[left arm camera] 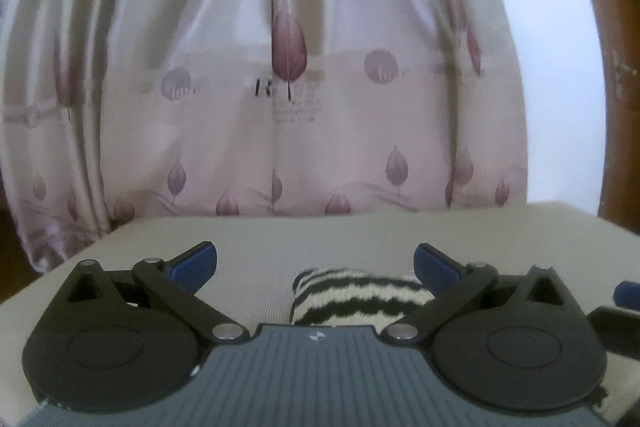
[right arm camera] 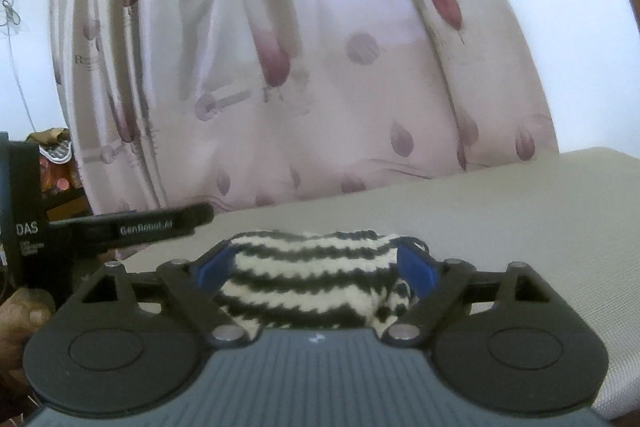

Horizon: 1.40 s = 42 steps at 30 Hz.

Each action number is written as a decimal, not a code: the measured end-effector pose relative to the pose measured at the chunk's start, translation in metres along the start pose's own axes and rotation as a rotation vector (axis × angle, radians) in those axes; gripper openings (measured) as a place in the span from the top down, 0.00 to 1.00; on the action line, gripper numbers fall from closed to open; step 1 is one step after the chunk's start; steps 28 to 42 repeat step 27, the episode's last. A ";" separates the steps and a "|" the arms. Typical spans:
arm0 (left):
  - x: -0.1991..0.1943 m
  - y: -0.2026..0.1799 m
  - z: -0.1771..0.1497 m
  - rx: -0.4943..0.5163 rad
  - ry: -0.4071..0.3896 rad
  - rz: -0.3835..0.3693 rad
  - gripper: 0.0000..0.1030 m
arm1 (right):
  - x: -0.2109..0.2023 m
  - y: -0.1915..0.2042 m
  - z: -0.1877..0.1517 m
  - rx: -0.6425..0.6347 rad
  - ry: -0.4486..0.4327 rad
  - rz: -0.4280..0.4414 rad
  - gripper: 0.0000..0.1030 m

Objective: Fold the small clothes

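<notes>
A small black-and-white striped knitted garment (left arm camera: 360, 297) lies folded in a compact bundle on the grey-beige cloth-covered surface (left arm camera: 280, 239). My left gripper (left arm camera: 316, 263) is open wide just above that surface, with the bundle low between its fingers, nearer the right blue pad (left arm camera: 436, 265); nothing is gripped. In the right wrist view the same garment (right arm camera: 312, 283) fills the space between the fingers of my right gripper (right arm camera: 314, 267), which stands open with its blue pads (right arm camera: 416, 269) at the bundle's two ends. The left gripper's black finger (right arm camera: 160, 225) reaches in from the left.
A pale pink curtain (left arm camera: 280, 107) with a purple leaf print hangs right behind the surface's far edge. Brown wooden furniture (left arm camera: 616, 67) rises at the right. A hand (right arm camera: 24, 311) holds the left tool. The surface stretches bare to the right (right arm camera: 520, 227).
</notes>
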<state>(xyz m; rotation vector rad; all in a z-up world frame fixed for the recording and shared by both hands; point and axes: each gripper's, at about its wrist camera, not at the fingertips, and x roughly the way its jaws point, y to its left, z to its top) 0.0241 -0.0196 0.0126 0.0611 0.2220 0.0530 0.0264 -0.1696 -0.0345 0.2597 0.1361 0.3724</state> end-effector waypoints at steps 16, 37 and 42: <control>-0.023 0.004 0.013 -0.058 0.011 -0.037 0.00 | -0.023 0.021 0.005 -0.101 -0.071 -0.059 0.09; -0.025 0.003 0.006 -0.033 0.000 -0.022 0.00 | -0.023 0.027 0.005 -0.120 -0.061 -0.072 0.08; -0.025 0.003 0.006 -0.033 0.000 -0.022 0.00 | -0.023 0.027 0.005 -0.120 -0.061 -0.072 0.08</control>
